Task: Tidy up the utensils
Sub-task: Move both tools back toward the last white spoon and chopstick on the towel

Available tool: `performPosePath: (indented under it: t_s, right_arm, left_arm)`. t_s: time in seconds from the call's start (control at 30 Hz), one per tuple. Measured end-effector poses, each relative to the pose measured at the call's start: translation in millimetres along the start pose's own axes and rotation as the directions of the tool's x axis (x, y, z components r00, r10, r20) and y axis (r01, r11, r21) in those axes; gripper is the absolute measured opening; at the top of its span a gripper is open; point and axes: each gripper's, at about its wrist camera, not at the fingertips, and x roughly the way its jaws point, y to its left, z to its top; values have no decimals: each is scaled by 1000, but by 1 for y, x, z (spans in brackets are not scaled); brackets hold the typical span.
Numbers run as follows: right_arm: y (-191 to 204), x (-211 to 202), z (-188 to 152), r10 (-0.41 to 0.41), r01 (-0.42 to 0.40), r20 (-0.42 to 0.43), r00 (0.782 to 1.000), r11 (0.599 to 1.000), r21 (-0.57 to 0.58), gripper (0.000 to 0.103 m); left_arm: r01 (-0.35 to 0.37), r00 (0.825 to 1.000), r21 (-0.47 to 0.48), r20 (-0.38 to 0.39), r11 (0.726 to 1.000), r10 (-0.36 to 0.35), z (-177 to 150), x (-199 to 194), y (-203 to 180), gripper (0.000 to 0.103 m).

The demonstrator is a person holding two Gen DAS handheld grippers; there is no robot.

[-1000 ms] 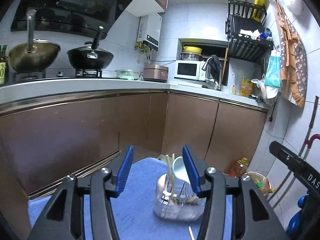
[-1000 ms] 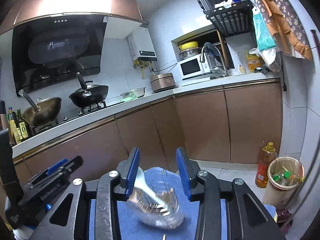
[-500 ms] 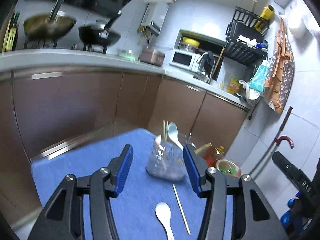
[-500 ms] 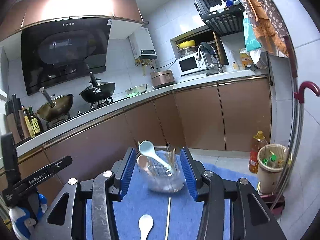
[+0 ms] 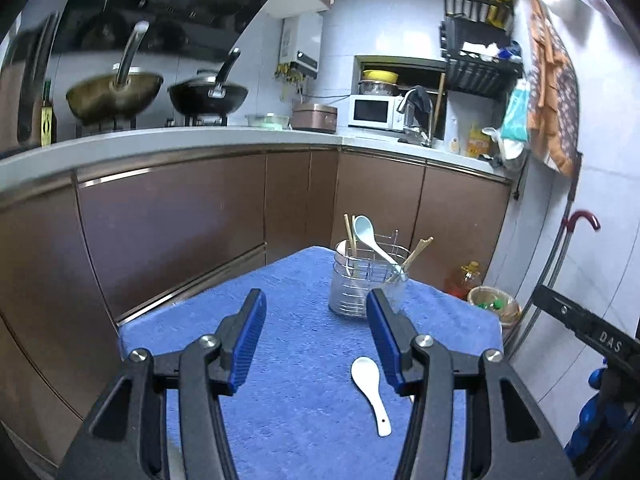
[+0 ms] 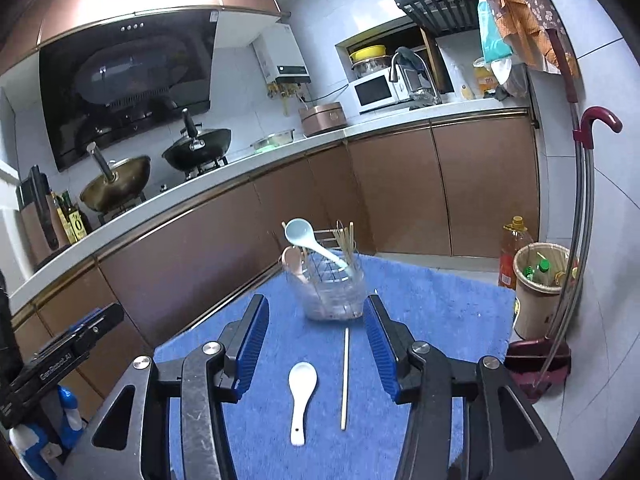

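Right wrist view first: our right claw [image 6: 315,344] hangs open and empty above the blue towel [image 6: 440,304] that covers the worktop. Between its blue pads [image 6: 252,344] lie two loose utensils, side by side but apart: a white ceramic spoon [image 6: 301,392], bowl toward the far side and handle toward us, and to its right a single wooden chopstick [image 6: 344,378] lying nearly straight away from us. Just past the chopstick's far tip stands the clear utensil holder [image 6: 334,292], upright near the towel's far edge. A pale blue spoon [image 6: 308,240] leans in it with its bowl up and to the left, a pinkish spoon [image 6: 294,262] sits lower at the left side, and a bunch of wooden chopsticks [image 6: 347,240] stands at the back right.

From the left wrist view, our left claw [image 5: 316,340] is also open, with nothing between its pads [image 5: 249,340]. The white ceramic spoon [image 5: 370,384] lies close to the right pad, on the towel [image 5: 288,280]. Farther on stands the utensil holder [image 5: 362,284] with its wire divider, the pale blue spoon [image 5: 370,236] slanting across it, and chopsticks [image 5: 350,236] at both left and right.

Beyond the worktop run brown cabinets [image 5: 180,224]; two woks [image 5: 116,94] sit on the stove, and a microwave [image 5: 374,111] stands in the corner.
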Motion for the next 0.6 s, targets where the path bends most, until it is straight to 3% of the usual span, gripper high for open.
performPosePath:
  t_s: [0.2, 0.6]
  right_arm:
    - [5, -11, -3, -9, 9, 5, 1000, 1000, -5, 48]
    - [16, -25, -7, -2, 3, 16, 1000, 1000, -27, 51]
  left_arm:
    - [-12, 1000, 70, 19, 997, 11, -8, -21, -17, 50]
    - [-19, 999, 98, 30, 995, 16, -13, -39, -20, 55]
